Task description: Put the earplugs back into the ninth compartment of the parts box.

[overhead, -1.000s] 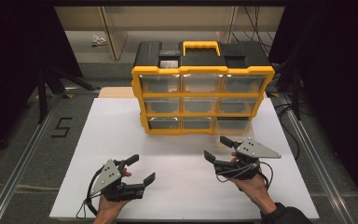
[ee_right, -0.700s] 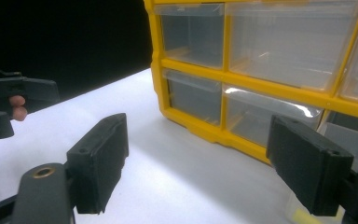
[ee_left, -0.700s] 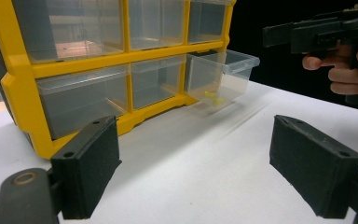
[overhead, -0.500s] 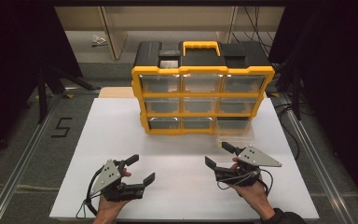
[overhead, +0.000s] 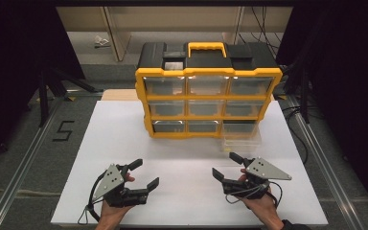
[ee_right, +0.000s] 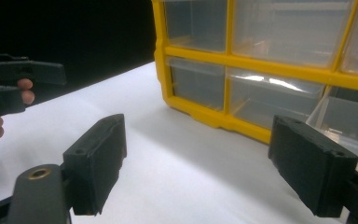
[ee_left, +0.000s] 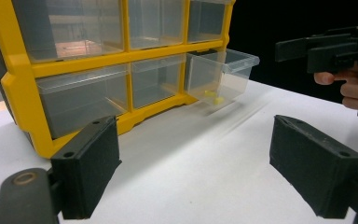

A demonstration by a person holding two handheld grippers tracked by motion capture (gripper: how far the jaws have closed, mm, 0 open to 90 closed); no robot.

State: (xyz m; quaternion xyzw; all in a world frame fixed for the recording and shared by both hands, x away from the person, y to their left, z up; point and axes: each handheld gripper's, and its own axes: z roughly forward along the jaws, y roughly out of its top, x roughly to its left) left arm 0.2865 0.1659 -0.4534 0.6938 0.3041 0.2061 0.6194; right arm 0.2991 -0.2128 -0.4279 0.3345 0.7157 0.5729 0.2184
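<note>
Near the front edge of the white table top (overhead: 124,129), both grippers rest in the person's hands with nothing between their jaws. The right gripper (overhead: 227,166) has its jaws spread wide (they have just been opening), and they point toward the yellow-framed drawer cabinet (overhead: 208,73) without touching it. The left gripper (overhead: 143,173) also stands spread, its two black pads well apart over bare table, empty.

Just beyond the right gripper, the bottom right drawer (overhead: 241,134) of the cabinet is pulled out, a clear plastic box jutting forward from its slot while its neighbours sit flush. From the left gripper view, something small and yellow (ee_left: 213,96) lies on the floor of that open drawer (ee_left: 221,74); what it is I cannot make out.

The cabinet stands upright toward the back of the table top, three rows of three clear drawers in a yellow frame, with a black top and a yellow carry handle (overhead: 206,47).
</note>
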